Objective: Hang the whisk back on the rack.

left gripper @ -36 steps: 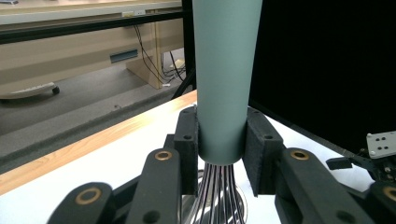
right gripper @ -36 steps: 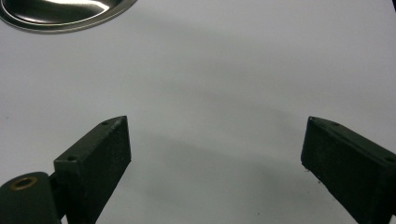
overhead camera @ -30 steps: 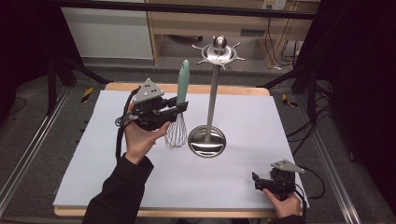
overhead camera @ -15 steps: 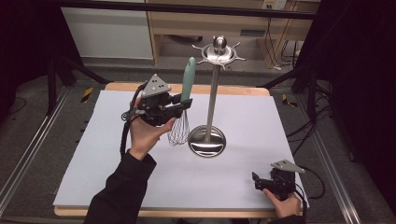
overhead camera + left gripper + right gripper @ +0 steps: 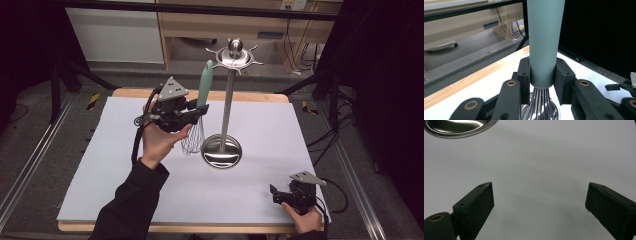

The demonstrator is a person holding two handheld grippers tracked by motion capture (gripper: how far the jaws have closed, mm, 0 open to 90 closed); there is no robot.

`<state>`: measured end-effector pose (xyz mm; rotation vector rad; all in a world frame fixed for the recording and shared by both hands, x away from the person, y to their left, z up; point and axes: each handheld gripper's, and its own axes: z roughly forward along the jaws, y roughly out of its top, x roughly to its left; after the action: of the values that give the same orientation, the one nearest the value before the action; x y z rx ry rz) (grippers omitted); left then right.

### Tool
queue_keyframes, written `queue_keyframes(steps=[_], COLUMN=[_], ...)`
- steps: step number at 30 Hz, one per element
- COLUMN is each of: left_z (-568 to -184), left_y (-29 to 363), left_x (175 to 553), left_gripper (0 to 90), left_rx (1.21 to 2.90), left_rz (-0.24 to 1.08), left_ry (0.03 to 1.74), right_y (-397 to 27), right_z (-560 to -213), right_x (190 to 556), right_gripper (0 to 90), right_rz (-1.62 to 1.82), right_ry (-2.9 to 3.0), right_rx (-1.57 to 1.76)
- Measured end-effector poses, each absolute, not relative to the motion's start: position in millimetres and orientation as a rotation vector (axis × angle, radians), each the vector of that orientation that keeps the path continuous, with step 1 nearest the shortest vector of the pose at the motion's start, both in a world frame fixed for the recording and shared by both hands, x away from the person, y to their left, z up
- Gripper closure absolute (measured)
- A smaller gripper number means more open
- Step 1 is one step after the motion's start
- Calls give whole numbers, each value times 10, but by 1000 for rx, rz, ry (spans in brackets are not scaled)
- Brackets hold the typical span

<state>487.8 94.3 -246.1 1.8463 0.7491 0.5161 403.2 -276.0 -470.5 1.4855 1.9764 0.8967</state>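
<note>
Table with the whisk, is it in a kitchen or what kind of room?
Probably a lab or workshop, not a kitchen. The table has a plain white cover and stands among dark curtains, with cables across the floor. The left gripper holds the whisk beside a metal stand.

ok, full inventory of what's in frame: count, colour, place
whisk: 1, teal handle, steel wires, held upright above the mat, left of the stand
utensil stand: 1, shiny steel, round base mid-mat, hook ring on top
mat: 1, white, covers the table
table: 1, wood, edge visible along the mat's far side
left tool: 1, black, grey plate on top, shut on the whisk handle
right tool: 1, black, open, low over the mat's near right corner
hands: 2, left in a dark sleeve, right at the bottom edge
</note>
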Motion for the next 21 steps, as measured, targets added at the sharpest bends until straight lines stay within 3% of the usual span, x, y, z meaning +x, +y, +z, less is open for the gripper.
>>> queue_keyframes(steps=[21], left_z=[-2487], left_y=[780], left_x=[4997], left_gripper=[690], left_rx=[1860], left_rz=[503], left_ry=[749], right_y=[-2759], right_z=[-4704], right_x=[4034], right_gripper=[87], right_rz=[901], right_ry=[1978], right_rx=[1485])
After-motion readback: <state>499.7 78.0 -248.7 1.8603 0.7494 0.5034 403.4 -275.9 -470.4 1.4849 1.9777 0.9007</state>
